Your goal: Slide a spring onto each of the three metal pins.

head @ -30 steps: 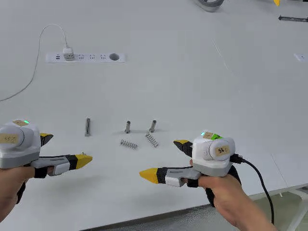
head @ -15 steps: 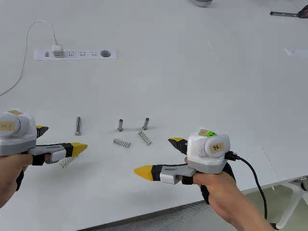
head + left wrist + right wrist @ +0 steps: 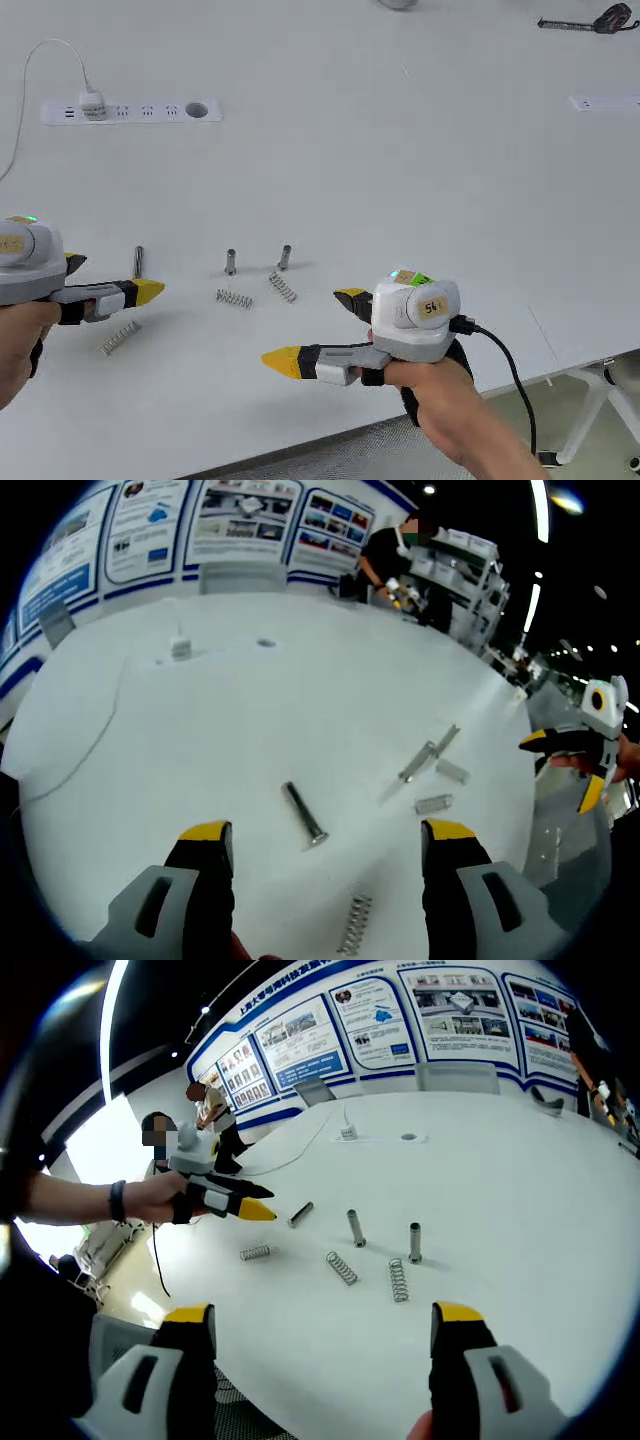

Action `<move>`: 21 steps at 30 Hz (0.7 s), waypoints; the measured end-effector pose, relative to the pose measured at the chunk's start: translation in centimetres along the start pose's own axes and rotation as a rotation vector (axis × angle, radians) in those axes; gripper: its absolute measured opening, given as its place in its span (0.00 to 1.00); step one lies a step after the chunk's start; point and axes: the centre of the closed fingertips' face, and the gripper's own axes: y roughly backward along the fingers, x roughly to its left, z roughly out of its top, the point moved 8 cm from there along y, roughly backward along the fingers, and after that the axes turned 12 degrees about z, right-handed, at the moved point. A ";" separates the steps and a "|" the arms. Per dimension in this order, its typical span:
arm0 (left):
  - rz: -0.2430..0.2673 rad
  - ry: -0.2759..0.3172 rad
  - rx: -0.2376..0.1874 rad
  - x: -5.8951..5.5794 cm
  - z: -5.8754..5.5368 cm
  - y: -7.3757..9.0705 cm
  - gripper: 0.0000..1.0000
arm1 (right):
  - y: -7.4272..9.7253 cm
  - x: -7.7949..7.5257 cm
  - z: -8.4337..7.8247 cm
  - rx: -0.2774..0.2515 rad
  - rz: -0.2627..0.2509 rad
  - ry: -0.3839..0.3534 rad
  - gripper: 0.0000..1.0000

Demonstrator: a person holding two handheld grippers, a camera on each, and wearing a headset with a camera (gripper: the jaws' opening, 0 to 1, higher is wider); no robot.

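Note:
Three metal pins stand in a row on the white table: one lies flat [image 3: 138,262], two are upright [image 3: 231,262] [image 3: 285,257]. Two springs lie in front of the upright pins [image 3: 235,298] [image 3: 282,287]. A third spring [image 3: 119,338] lies under my left gripper [image 3: 110,277], which is open and empty beside the flat pin. In the left gripper view the flat pin [image 3: 303,813] and that spring [image 3: 353,924] sit between the open gripper's [image 3: 328,832] jaws. My right gripper [image 3: 316,328] hovers open and empty in front of the springs; its view [image 3: 322,1313] shows the upright pins [image 3: 354,1227] [image 3: 414,1242].
A white power strip [image 3: 130,111] with a plugged-in adapter and cable lies at the back left. The table's front edge [image 3: 330,435] runs just beneath my right hand. A black tool [image 3: 590,20] lies at the far right.
The head camera has shifted, so everything sits further left. My left gripper has lifted toward the flat pin, and the third spring beneath it has come into sight. The right gripper holds its place.

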 end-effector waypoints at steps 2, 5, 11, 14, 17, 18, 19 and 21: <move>-0.001 0.003 0.010 0.0 0.0 -0.5 0.78 | 0.1 -0.1 -0.1 -0.003 -0.006 -0.010 0.90; 0.002 -0.002 0.019 -0.2 0.0 -1.2 0.76 | 0.2 -0.2 -0.2 -0.009 -0.009 -0.021 0.89; 0.000 0.021 0.024 -0.5 0.2 -2.6 0.72 | 0.3 -0.2 -0.6 -0.009 -0.011 -0.039 0.89; 0.009 0.026 0.031 -0.6 0.2 -3.2 0.67 | 0.3 -0.2 -0.7 -0.013 -0.010 -0.046 0.88; 0.016 0.029 0.036 -0.7 0.4 -3.6 0.61 | 0.5 -0.3 -0.8 -0.020 -0.012 -0.056 0.87; 0.016 0.027 0.035 -0.7 0.4 -3.8 0.59 | 0.5 -0.3 -0.8 -0.020 -0.012 -0.058 0.87; 0.016 0.027 0.035 -0.7 0.4 -3.9 0.58 | 0.5 -0.4 -0.8 -0.021 -0.012 -0.059 0.86; 0.023 0.028 0.033 -0.7 0.5 -4.1 0.54 | 0.5 -0.4 -0.9 -0.020 -0.013 -0.060 0.86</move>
